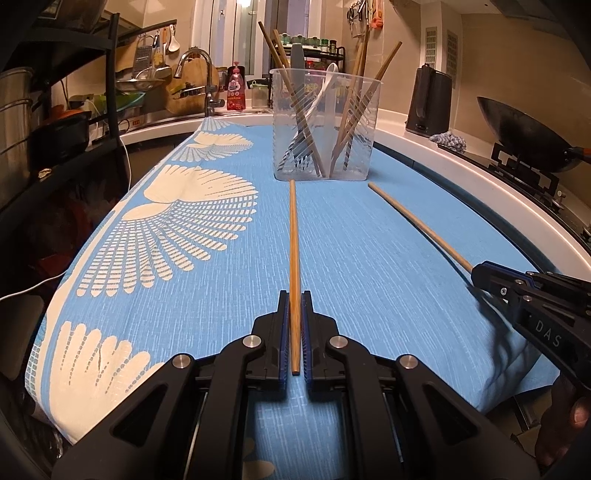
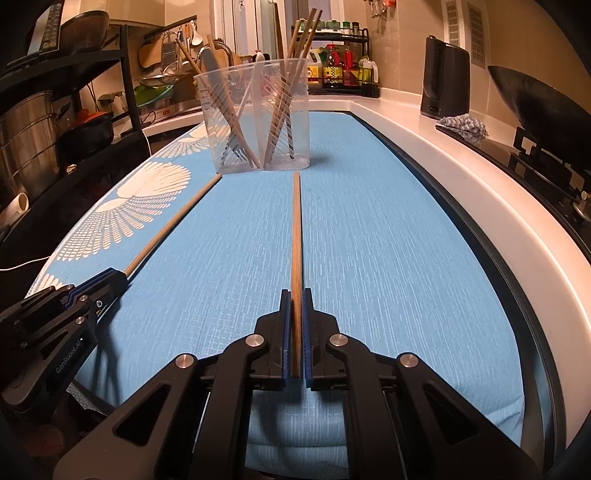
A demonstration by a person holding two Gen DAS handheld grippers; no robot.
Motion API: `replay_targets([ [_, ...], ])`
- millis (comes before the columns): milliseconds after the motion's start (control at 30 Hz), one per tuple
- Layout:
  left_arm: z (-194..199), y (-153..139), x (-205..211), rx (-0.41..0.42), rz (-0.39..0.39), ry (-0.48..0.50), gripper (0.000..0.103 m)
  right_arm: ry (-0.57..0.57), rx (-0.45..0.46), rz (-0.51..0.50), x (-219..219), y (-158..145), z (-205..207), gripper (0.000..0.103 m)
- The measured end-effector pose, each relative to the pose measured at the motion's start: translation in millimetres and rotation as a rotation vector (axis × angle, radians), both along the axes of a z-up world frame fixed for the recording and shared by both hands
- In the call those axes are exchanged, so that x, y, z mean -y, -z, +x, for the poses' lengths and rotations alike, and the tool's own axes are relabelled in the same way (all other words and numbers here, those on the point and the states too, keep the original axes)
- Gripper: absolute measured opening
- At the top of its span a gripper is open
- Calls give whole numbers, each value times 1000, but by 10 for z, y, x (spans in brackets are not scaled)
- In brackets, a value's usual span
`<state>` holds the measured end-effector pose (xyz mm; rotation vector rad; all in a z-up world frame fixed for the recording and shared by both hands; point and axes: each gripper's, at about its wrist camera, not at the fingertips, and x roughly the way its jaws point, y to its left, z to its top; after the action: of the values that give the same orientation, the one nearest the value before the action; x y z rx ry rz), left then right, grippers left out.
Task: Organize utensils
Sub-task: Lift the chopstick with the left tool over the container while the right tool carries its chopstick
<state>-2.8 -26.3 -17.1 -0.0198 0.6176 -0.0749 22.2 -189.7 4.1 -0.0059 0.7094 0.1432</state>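
two wooden chopsticks point toward the clear utensil cup (image 1: 325, 125) on the blue cloth (image 1: 221, 280): the left chopstick (image 1: 294, 266) is clamped between the closed jaws of the left gripper (image 1: 294, 295), the right chopstick (image 2: 296, 240) likewise pinched in the right gripper (image 2: 295, 293). more chopsticks, a fork and a white spoon (image 1: 325, 86) stand in the cup.

Two wooden chopsticks (image 1: 294, 251) (image 2: 296, 236) point toward a clear utensil-filled cup (image 1: 325, 125).

Dim kitchen w/ beige tiled wall (image 2: 402, 22), white counter (image 2: 388, 107).
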Motion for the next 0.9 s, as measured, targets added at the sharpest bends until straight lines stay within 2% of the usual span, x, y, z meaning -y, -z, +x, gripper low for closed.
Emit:
replay_targets([
  [367,-121,-190,-81,61,-4,2,6,-1,52,6,-32,-198,-124,6],
  [633,-125,-544,-129,150,-1,20,6,-3,137,14,37,-572,-172,6],
  [900,43,-849,-223,177,-8,21,6,-15,193,29,71,-889,-107,6],
])
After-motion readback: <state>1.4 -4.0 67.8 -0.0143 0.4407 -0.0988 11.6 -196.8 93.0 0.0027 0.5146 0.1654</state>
